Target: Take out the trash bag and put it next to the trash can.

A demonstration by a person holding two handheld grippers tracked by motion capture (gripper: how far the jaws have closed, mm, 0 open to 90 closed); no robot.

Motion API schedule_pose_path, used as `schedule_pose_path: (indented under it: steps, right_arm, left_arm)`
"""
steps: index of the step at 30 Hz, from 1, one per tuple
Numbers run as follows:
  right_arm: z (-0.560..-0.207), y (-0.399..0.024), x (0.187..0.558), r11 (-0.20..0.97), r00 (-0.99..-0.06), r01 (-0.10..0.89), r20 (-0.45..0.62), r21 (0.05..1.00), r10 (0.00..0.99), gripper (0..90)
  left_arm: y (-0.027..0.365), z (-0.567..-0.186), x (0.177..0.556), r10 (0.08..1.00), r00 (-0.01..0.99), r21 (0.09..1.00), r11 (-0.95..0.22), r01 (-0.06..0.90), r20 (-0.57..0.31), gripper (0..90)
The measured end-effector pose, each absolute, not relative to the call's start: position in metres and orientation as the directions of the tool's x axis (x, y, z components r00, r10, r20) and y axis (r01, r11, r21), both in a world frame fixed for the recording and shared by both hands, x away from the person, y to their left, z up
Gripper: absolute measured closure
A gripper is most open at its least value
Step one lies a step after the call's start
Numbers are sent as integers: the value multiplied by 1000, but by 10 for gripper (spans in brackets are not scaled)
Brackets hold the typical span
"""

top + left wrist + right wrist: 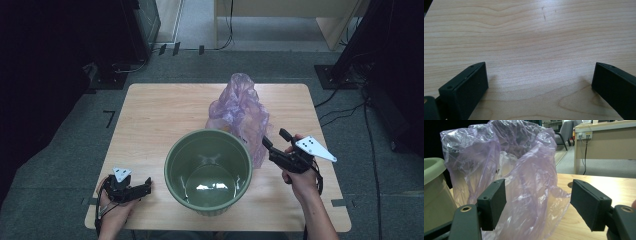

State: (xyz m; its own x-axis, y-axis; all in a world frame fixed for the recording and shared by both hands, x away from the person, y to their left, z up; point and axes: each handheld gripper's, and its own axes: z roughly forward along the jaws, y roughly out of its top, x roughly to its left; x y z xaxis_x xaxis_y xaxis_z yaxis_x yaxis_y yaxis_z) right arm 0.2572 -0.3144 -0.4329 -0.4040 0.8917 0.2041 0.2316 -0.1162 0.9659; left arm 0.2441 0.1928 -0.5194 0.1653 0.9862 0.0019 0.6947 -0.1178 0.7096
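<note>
Counter [150,115]: pale wood; around it I see grey floor and dark stands.
Bucket [208,171]: green, upright, mouth up, at the near edge.
Bag [240,115]: purple plastic, upright, behind the bucket.
Left hand-held gripper [141,188]: near left corner, jaws apart, empty.
Right hand-held gripper [275,141]: jaws apart, facing the bag.

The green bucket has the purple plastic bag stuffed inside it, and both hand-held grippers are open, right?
Not quite. The purple plastic bag is not inside the green bucket; the high view shows it standing on the table behind the bucket, and the bucket has no bag in it. The rest holds: the left hand-held gripper and the right hand-held gripper are both open.
</note>
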Motion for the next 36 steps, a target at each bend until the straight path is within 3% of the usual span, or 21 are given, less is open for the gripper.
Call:
schedule_pose_path:
  steps: [14, 36]
  right_arm:
    - [-457, -356, 236, -137, -299, 307, 232, 942, 926, 185]
    - [-494, -405, 215, -100, -127, 466, 178, 879, 976, 183]
  left_arm:
    - [193, -519, 244, 986, 165, 710, -118, 695, 2, 0]
    - [193, -519, 244, 986, 165, 710, -117, 695, 2, 0]
